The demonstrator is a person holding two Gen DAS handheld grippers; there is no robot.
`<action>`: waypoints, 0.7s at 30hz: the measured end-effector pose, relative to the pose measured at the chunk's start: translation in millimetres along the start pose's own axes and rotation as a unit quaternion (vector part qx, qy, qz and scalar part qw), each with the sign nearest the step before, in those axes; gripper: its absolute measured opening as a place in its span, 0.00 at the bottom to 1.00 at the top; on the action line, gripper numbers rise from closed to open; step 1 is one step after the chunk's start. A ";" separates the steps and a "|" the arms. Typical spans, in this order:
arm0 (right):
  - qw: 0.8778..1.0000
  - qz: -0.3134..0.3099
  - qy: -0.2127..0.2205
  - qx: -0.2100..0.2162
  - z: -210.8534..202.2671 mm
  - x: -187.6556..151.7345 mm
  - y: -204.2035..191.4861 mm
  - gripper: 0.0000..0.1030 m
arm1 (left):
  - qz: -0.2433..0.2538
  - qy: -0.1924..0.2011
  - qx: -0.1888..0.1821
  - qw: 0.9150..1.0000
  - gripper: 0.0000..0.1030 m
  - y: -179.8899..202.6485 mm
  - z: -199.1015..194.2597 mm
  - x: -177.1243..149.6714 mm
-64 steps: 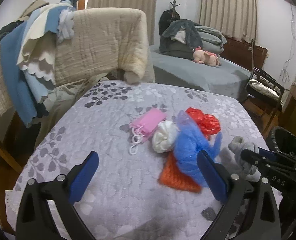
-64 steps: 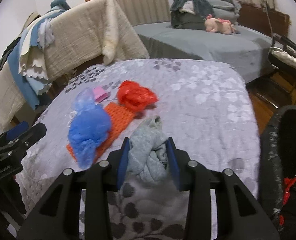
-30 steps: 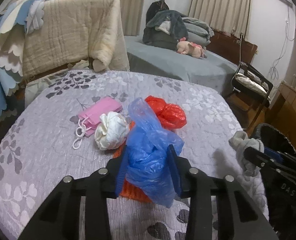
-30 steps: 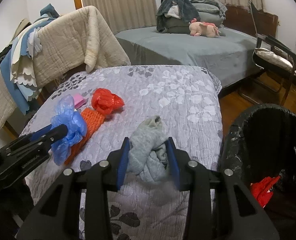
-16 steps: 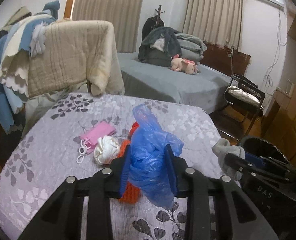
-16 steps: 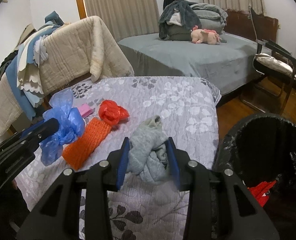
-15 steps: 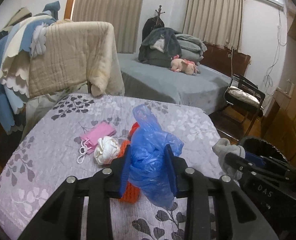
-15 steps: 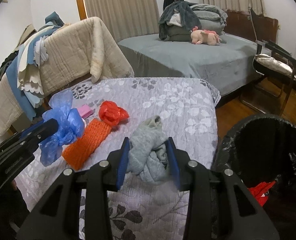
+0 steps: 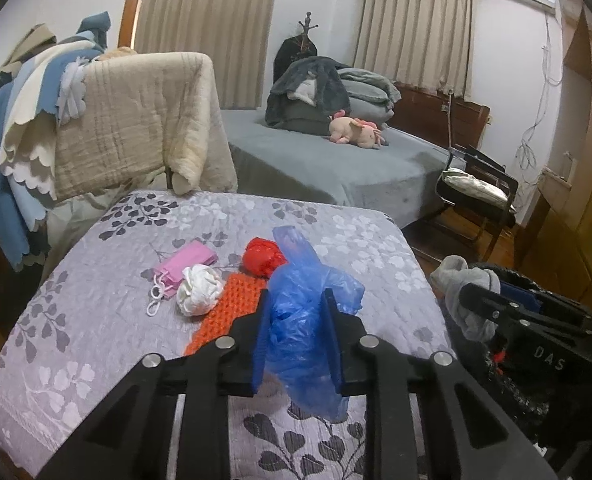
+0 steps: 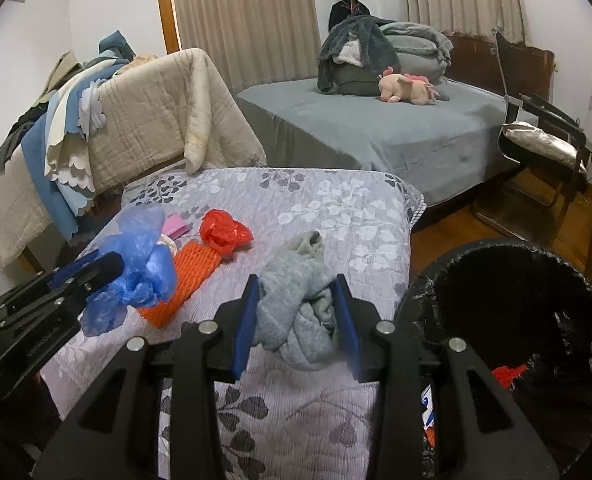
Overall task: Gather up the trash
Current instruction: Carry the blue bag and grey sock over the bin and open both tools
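My left gripper point(image 9: 296, 334) is shut on a crumpled blue plastic bag point(image 9: 304, 300) and holds it above the table's near side; the bag also shows in the right wrist view point(image 10: 135, 268). My right gripper point(image 10: 296, 320) is shut on a grey cloth wad point(image 10: 296, 300), lifted above the table's right edge, beside the black-lined trash bin point(image 10: 512, 320). The cloth shows in the left wrist view point(image 9: 462, 292). On the table lie an orange foam net point(image 9: 231, 308), a red plastic bag point(image 9: 261, 258), a white wad point(image 9: 197, 290) and a pink mask point(image 9: 183, 264).
The table has a grey floral quilt point(image 9: 95, 280). A chair draped with blankets point(image 9: 127, 116) stands behind it at left. A grey bed point(image 10: 396, 128) with a pink plush is further back. A black chair point(image 10: 544, 140) stands at right. Red trash point(image 10: 506, 374) lies in the bin.
My left gripper closed on the blue bag and lifted it off the table. My right gripper rose and drew back with the grey cloth, bringing the trash bin into view at right.
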State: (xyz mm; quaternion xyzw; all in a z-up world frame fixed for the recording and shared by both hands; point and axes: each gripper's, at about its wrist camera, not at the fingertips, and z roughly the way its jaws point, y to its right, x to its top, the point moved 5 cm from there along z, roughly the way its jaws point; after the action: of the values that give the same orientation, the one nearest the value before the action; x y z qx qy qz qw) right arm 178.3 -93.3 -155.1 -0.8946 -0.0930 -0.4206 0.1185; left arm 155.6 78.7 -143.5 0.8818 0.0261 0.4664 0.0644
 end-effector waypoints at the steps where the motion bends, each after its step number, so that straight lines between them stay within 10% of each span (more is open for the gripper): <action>1: 1.000 0.001 0.001 -0.001 -1.2 0.1 0.5 0.35 | 0.002 0.001 -0.003 1.000 0.23 2.1 -0.9 0.4; 21: 0.999 0.028 -0.005 -0.017 -3.9 -13.1 28.0 0.35 | 0.014 -0.028 -0.025 0.999 0.12 19.7 18.4 -17.6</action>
State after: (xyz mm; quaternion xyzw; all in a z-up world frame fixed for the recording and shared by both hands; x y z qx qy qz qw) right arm 174.6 -122.1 -166.6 -0.9008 -0.0619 -0.4142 0.1145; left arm 160.6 55.7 -165.5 0.8928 0.0006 0.4432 0.0803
